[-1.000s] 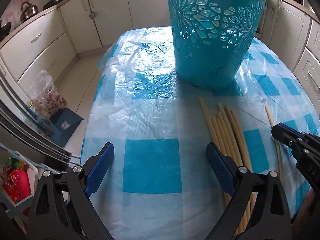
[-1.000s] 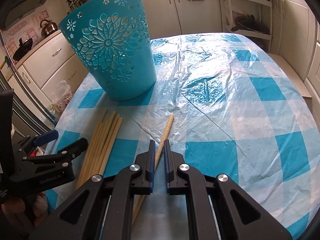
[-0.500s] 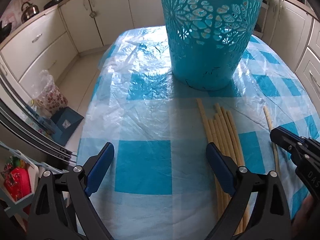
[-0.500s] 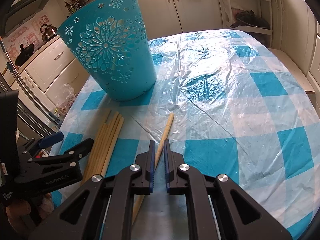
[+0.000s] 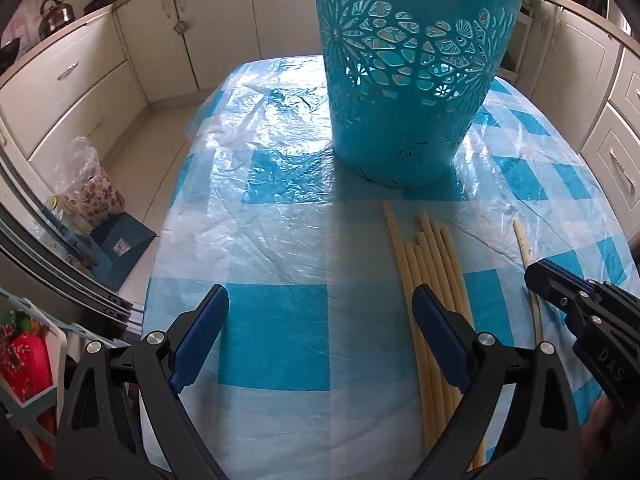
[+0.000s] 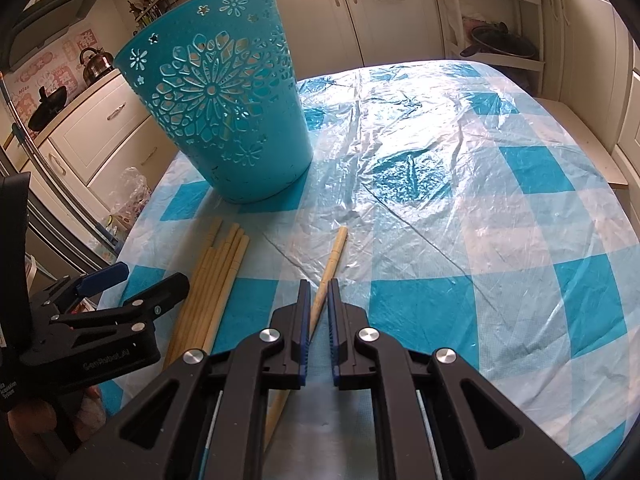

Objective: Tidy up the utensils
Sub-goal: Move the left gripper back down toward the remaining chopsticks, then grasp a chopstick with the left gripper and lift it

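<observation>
1. Kitchen cabinets stand around an oval table with a blue-and-white checked cloth under clear plastic film.
2. Right half of the table is bare, so wide free room lies there; the left edge drops to the floor, where a plastic bag stands.
3. On the far left part of the cloth a turquoise basket with flower cut-outs stands upright; what is inside it I cannot tell.
4. Near the basket's foot a bundle of chopsticks lies flat, the sticks side by side, pointing toward the basket.
5. One single chopstick lies apart, to the right of the bundle.
6. Left gripper hovers above the cloth, tilted down, with its jaws wide apart and nothing between them; its right finger is over the bundle.
7. Right gripper also points down, its jaws drawn almost together, with the single chopstick running under the narrow gap; whether the pads press it I cannot tell.
</observation>
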A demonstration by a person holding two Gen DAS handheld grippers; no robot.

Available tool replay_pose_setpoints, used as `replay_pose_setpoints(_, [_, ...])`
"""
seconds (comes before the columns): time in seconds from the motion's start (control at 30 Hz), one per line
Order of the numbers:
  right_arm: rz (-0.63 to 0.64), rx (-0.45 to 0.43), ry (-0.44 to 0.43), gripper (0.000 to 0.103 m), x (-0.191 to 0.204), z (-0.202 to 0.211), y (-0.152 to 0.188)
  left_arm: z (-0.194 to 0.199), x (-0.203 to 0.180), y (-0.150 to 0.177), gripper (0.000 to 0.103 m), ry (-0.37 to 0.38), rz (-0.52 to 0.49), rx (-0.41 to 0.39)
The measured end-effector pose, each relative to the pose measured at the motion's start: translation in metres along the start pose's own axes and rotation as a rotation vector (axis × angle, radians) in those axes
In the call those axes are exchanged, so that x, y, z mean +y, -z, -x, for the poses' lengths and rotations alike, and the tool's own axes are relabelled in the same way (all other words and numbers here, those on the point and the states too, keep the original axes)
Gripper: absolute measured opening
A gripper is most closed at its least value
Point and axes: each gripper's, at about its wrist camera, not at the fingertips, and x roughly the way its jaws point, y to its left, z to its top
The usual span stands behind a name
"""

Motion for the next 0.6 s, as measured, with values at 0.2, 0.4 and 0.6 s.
replay_pose_setpoints(0.2, [-0.006, 0.002, -0.007, 0.009, -0.001, 0.000, 0.000, -0.003, 0.000, -0.005, 0.089, -0.001, 0.009, 0.017])
replay_pose_setpoints(0.4, [-0.014, 0.005, -0.013, 0.009, -0.002, 0.000, -0.001, -0.008, -0.006, -0.010, 0.089, -0.016, 0.001, 0.038])
replay_pose_setpoints(0.6, [-0.022, 0.008, -0.021, 0.009, -0.004, 0.000, -0.001, -0.012, -0.005, -0.013, 0.086, -0.025, 0.006, 0.048])
